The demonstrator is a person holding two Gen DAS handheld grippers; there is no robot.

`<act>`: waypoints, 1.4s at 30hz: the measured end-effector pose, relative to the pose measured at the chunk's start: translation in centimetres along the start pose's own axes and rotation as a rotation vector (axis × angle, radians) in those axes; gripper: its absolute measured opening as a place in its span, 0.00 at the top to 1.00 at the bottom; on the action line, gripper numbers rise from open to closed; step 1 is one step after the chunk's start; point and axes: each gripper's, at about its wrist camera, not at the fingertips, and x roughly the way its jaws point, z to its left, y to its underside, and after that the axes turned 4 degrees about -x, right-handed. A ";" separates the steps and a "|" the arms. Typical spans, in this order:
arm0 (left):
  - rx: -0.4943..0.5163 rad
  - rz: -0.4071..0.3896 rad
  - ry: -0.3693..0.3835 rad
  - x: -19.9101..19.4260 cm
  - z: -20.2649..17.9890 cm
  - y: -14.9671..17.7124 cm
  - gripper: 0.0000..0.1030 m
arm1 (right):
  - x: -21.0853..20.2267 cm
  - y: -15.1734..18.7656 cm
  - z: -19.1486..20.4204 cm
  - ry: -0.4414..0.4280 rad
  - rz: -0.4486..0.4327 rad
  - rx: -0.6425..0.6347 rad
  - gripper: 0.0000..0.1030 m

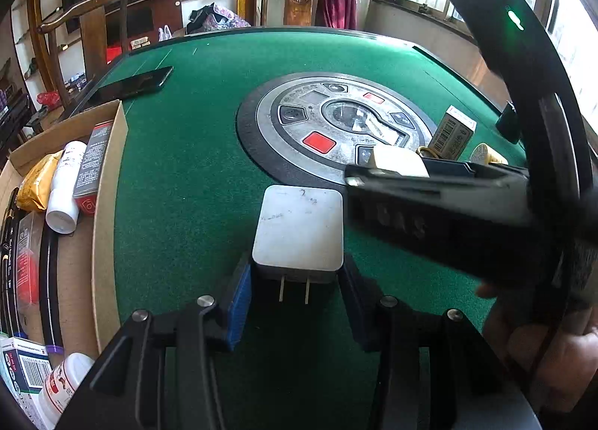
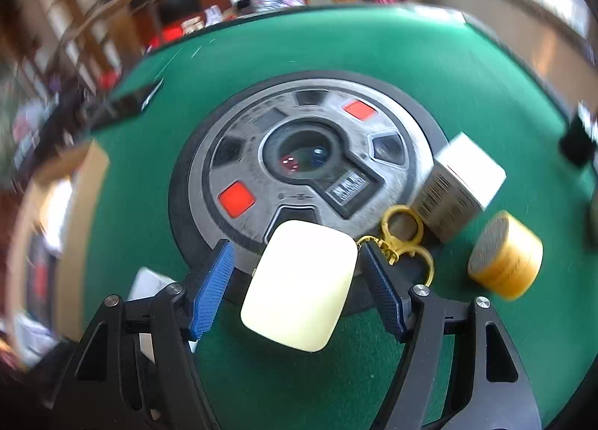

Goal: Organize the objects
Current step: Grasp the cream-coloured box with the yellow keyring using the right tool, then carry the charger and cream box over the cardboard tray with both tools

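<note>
Left of the left fingers: open cardboard box, brown, holding a white bottle, a grey-and-red carton, a yellow packet, black pens and a barcoded blue-and-white carton. Beyond the box, ahead-left: black smartphone, flat on the green felt table.

Left gripper: jaws wide, blue-padded fingers standing apart from the load. Between and just ahead of them: white wall charger, square, rounded corners, scuffed and pen-marked top, two metal prongs pointing back toward the camera, resting on the felt.

Ahead of both grippers: round silver control panel set in the table, red buttons, dark central dome.

Right gripper: jaws spread, pads on either side of a cream-white rounded case, smooth, unmarked, pillow-cornered; contact with the pads cannot be told, view blurred by motion. Seen from the left wrist, same case at the tip of the black right tool.

Right of the right fingers: gold keyring clasp, touching the right pad's far side; barcoded white box, tilted; yellow tape roll, lying on its side, near the box.
</note>
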 end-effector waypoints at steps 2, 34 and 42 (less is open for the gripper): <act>0.004 -0.001 -0.003 0.0 -0.1 0.0 0.56 | 0.0 0.4 -0.2 0.011 -0.013 -0.031 0.39; -0.040 -0.198 0.009 -4.2 0.6 -0.9 0.70 | -6.4 1.7 -1.5 -0.210 -0.238 0.047 0.54; -0.138 -0.082 0.086 -2.7 2.8 -1.6 0.62 | -6.4 1.8 -1.5 -0.211 -0.231 0.051 0.54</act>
